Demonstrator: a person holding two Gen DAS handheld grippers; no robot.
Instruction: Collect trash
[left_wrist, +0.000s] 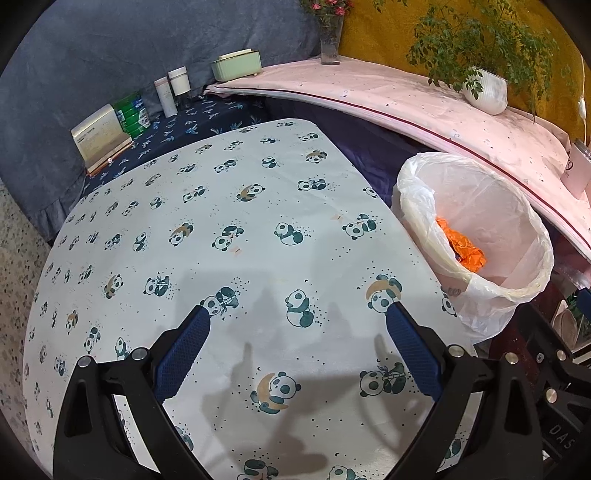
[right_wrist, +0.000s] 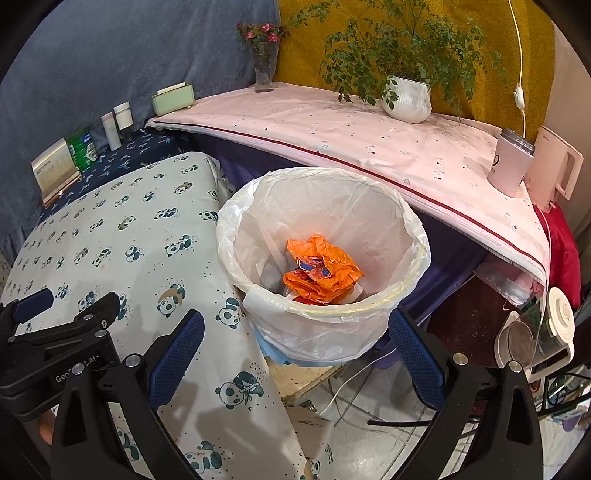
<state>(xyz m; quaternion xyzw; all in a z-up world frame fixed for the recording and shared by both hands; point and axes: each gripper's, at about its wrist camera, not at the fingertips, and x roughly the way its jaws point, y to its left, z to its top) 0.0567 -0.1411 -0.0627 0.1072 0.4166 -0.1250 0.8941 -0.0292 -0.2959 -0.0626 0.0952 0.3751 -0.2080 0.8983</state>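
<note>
A waste bin (right_wrist: 406, 295) lined with a clear plastic bag stands beside the table's right edge; crumpled orange wrappers (right_wrist: 321, 271) lie inside it. The same bin (left_wrist: 528, 291) and orange wrappers (left_wrist: 465, 247) show at the right of the left wrist view. My left gripper (left_wrist: 299, 314) hangs open over the panda-print tablecloth (left_wrist: 221, 206), nothing between its blue pads. My right gripper (right_wrist: 295, 321) is open too, held just in front of and above the bin's near rim, empty. The left gripper (right_wrist: 66, 306) also appears at the lower left of the right wrist view.
A pink-covered shelf (right_wrist: 332, 133) runs behind the bin with a potted plant (right_wrist: 406, 98), flower vase (right_wrist: 265, 70), pink cup (right_wrist: 511, 166) and kettle (right_wrist: 557, 166). Boxes and bottles (left_wrist: 125, 118) line the back left. Cables (right_wrist: 351, 387) and containers (right_wrist: 535, 332) lie on the floor at the right.
</note>
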